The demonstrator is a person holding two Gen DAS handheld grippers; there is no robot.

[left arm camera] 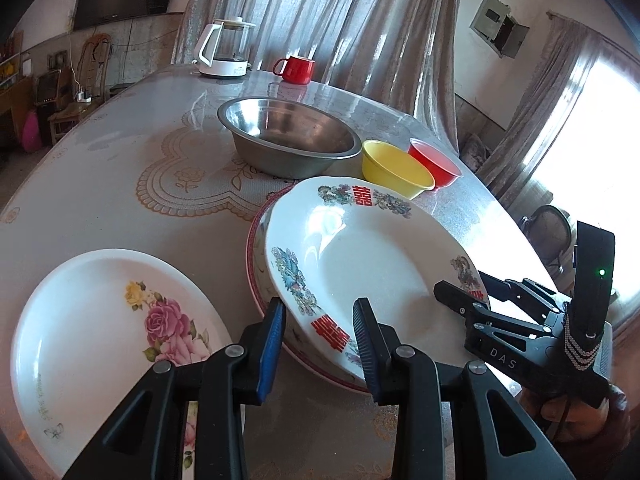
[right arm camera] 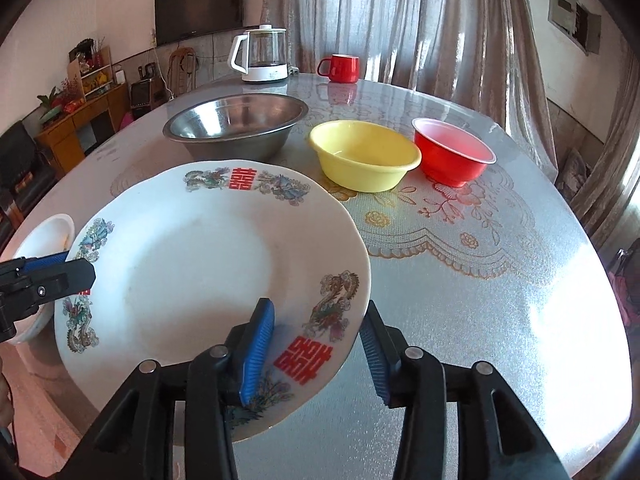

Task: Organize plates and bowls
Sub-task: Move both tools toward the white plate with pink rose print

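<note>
Your round table (right arm camera: 500,280), under a glossy cover with gold lace print, fills both views, with grey curtains (right arm camera: 400,20) behind it and a dark television (right arm camera: 200,4) on the wall.

The steel basin (right arm camera: 236,128) is the biggest vessel and looks empty. Next to it, you have the dragon plate (right arm camera: 208,264), white with red double-happiness marks, tilted above the table. Only the left wrist view shows what lies under it: a red-rimmed plate (left arm camera: 256,264), on which its near-left edge seems to rest. That view alone also shows the whole rose plate (left arm camera: 100,320), lying flat to the left, apart from the pair; the right wrist view catches just a sliver of it.

Your right hand-held gripper (right arm camera: 316,344) straddles the dragon plate's near-right rim, one blue pad over the top face, the other outside the edge with a gap, so it is not clamped. Your left hand-held gripper (left arm camera: 320,320) straddles the near-left rim with jaws apart too; I cannot tell whether any pad touches.

The yellow bowl (right arm camera: 364,156) and red bowl (right arm camera: 452,156) stand side by side right of the basin, both empty as far as I can see. At the far edge are a white glass kettle (right arm camera: 264,56) and a red mug (right arm camera: 340,68). A wooden cabinet (right arm camera: 84,116) stands by the left wall.
</note>
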